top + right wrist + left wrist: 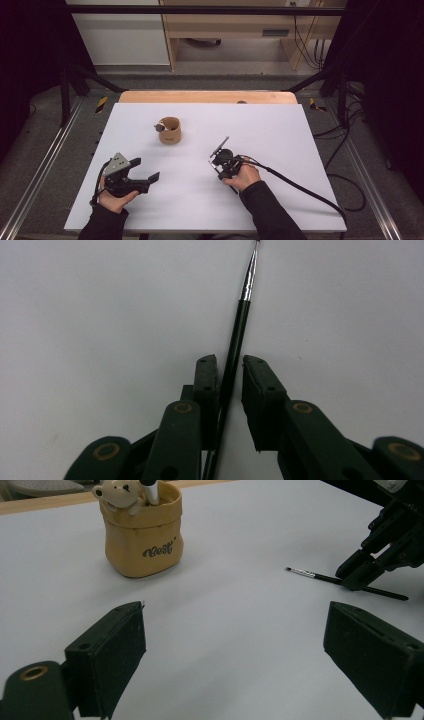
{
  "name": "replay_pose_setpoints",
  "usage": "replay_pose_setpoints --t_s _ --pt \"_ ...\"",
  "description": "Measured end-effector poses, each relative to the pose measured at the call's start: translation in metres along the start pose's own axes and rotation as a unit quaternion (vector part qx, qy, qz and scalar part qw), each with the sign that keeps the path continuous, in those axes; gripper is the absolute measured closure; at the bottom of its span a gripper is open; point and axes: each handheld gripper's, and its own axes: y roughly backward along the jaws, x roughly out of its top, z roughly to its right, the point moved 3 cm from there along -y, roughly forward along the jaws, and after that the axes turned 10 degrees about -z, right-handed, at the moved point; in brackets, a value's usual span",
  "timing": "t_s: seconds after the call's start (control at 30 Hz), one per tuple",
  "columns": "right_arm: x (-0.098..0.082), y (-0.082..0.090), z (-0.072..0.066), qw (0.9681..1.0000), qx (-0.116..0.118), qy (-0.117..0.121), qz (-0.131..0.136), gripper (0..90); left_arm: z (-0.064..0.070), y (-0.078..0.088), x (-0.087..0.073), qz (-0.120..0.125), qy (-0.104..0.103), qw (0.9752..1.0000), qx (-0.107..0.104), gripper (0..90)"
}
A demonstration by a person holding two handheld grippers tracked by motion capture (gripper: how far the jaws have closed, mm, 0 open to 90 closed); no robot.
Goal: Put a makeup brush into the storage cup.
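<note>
White table (pixel 280 125), paintbrush (pixel 239 335) between narrowed jaws

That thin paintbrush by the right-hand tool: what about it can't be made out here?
- Paintbrush, right gripper view: bristle tip cut off by the top edge; handle end hidden beneath the jaws.
- Whether both jaws press on it: a slim gap shows on one side.
- High view: too small, behind the right gripper.
</note>
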Motion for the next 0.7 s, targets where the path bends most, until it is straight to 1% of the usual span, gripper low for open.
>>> replay_pose_setpoints --t_s 0.07,0.2,0.23,0.27,0.37,0.4,0.53,0.57,0.6,0.63,0.67,0.7 --pt "-0.0002 -0.0005 0.0012 1.0000 -0.003 0.006 0.001 79.3 0.0000 0.0000 0.0000 0.000 0.000 1.0000 0.000 9.4" --pt "-0.0003 -0.0005 0.0015 1.0000 -0.005 0.008 -0.002 81.6 0.0000 0.0000 0.0000 0.000 0.000 1.0000 0.000 9.4" --pt "-0.0003 -0.0006 0.0015 1.0000 -0.004 0.008 -0.002 81.9 0.0001 0.0000 0.0000 0.000 0.000 1.0000 0.000 9.4" --pt "0.0000 0.0002 -0.0002 1.0000 -0.001 -0.004 -0.006 82.1 0.0002 -0.0001 0.0000 0.000 0.000 1.0000 0.000 9.4" --pt "0.0000 0.0001 -0.0002 1.0000 -0.001 -0.005 -0.006 82.4 0.0006 -0.0003 0.0001 0.001 0.001 1.0000 -0.001 9.5" --pt "-0.0003 -0.0006 0.0015 1.0000 -0.005 0.006 -0.003 82.6 0.0006 -0.0003 0.0001 0.001 0.001 1.0000 -0.001 9.5" --pt "-0.0003 -0.0006 0.0016 1.0000 -0.003 0.003 -0.004 83.4 0.0005 -0.0001 0.0001 0.000 0.000 1.0000 -0.001 9.6" --pt "0.0001 0.0001 0.0003 0.9999 0.001 -0.010 -0.007 83.7 0.0005 0.0000 0.0001 0.000 0.000 1.0000 -0.001 9.6" --pt "0.0000 0.0000 0.0008 0.9999 0.001 -0.008 -0.006 84.2 0.0006 0.0000 0.0001 0.000 0.000 1.0000 -0.001 9.6" --pt "0.0003 0.0002 0.0001 0.9998 0.004 -0.016 -0.008 84.7 0.0006 0.0000 0.0002 0.000 0.000 1.0000 -0.001 9.6" --pt "-0.0002 -0.0007 0.0022 1.0000 -0.001 -0.002 -0.004 85.3 0.0006 0.0000 0.0002 0.000 0.000 1.0000 -0.001 9.6" --pt "0.0002 0.0002 0.0004 0.9999 0.003 -0.014 -0.008 85.5 0.0006 -0.0001 0.0002 0.000 0.000 1.0000 -0.001 9.6"
